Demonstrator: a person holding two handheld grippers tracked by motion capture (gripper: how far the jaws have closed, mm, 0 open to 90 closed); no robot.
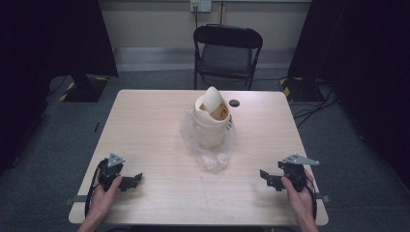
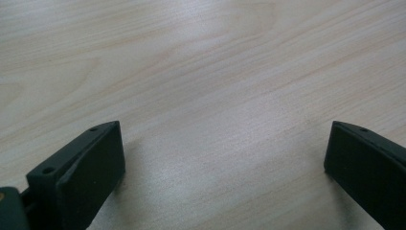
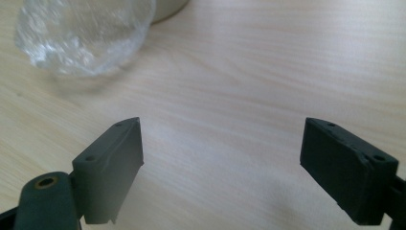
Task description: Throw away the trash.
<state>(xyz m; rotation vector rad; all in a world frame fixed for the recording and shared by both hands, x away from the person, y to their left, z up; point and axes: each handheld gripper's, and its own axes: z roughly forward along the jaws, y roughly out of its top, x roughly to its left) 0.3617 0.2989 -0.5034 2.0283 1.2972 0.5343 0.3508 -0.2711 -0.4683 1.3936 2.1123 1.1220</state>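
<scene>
Room: dark, grey floor, black drapes at both sides, a pale wall strip at the back with a socket. A black folding chair [image 1: 227, 53] stands behind the far edge of the table.

Surface: one light wood table [image 1: 145, 125], square-cornered, with my forearms coming in from its near edge.

Item 1: small cream bin [image 1: 211, 121], upright, at the middle of the table toward the far side. Its swing lid [image 1: 212, 99] is tipped up on end, showing the opening beneath.

Item 2: clear plastic bag [image 1: 212, 154], crumpled, gathered round the base of the bin and spilling toward me on the near side. In the right gripper view the same bag [image 3: 81, 36] sits at the upper left, with the foot of the bin just behind it.

Item 3: small dark round object [image 1: 234, 103], on the table just to the right of the bin, near the far edge. Too small for me to identify.

Item 4: my left gripper [image 1: 136, 179], held low over the near left of the table, pointing inward. Its jaws stand wide apart, with bare wood between them in the left gripper view [image 2: 225, 158].

Item 5: my right gripper [image 1: 265, 176], held low over the near right of the table, pointing inward. Its jaws stand wide apart, nothing between them in the right gripper view [image 3: 222, 148].

Both grippers are well apart from the bin and bag; the right is the nearer.
</scene>
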